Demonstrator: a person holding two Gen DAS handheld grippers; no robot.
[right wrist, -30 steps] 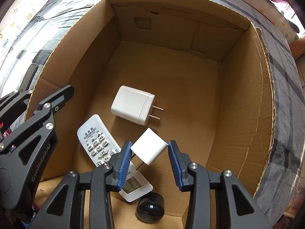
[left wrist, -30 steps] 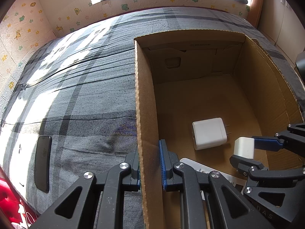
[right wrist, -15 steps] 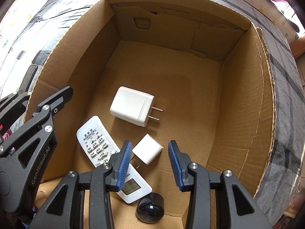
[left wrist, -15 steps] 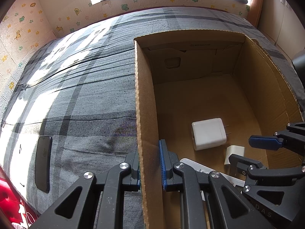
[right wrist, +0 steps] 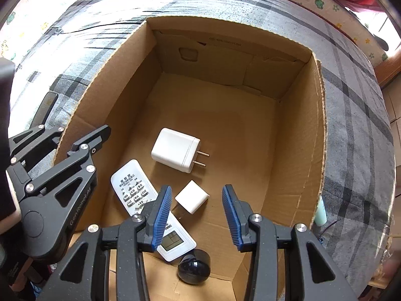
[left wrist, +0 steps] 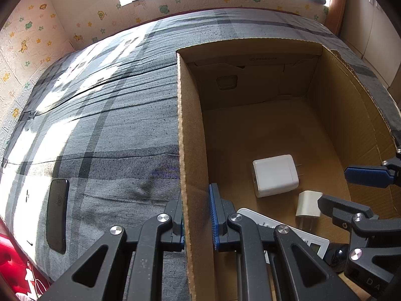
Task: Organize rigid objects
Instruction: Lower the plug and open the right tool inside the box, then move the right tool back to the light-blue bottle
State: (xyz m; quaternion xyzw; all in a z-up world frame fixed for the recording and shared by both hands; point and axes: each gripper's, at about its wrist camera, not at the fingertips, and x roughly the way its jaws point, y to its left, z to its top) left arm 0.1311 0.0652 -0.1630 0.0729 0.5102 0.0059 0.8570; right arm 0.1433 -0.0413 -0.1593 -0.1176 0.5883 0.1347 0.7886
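An open cardboard box (right wrist: 295, 130) sits on a grey plaid bed. On its floor lie a large white charger (right wrist: 176, 149), a small white plug cube (right wrist: 192, 197), a white remote (right wrist: 140, 190) and a black round object (right wrist: 193, 268). My right gripper (right wrist: 197, 214) is open and empty, just above the small cube. My left gripper (left wrist: 196, 215) is shut on the box's left wall (left wrist: 189, 165), one finger inside and one outside. The small cube (left wrist: 308, 204) and large charger (left wrist: 274, 175) also show in the left wrist view.
A black phone (left wrist: 57, 215) lies on the bed left of the box. A pale green object (right wrist: 320, 212) sits by the box's right outer wall. Red fabric (left wrist: 15, 271) lies at the bed's near left edge. Patterned walls bound the far side.
My right gripper let go of the small white cube, which dropped onto the box floor beside the remote. The gripper has since risen and opened wider. The left gripper has not moved.
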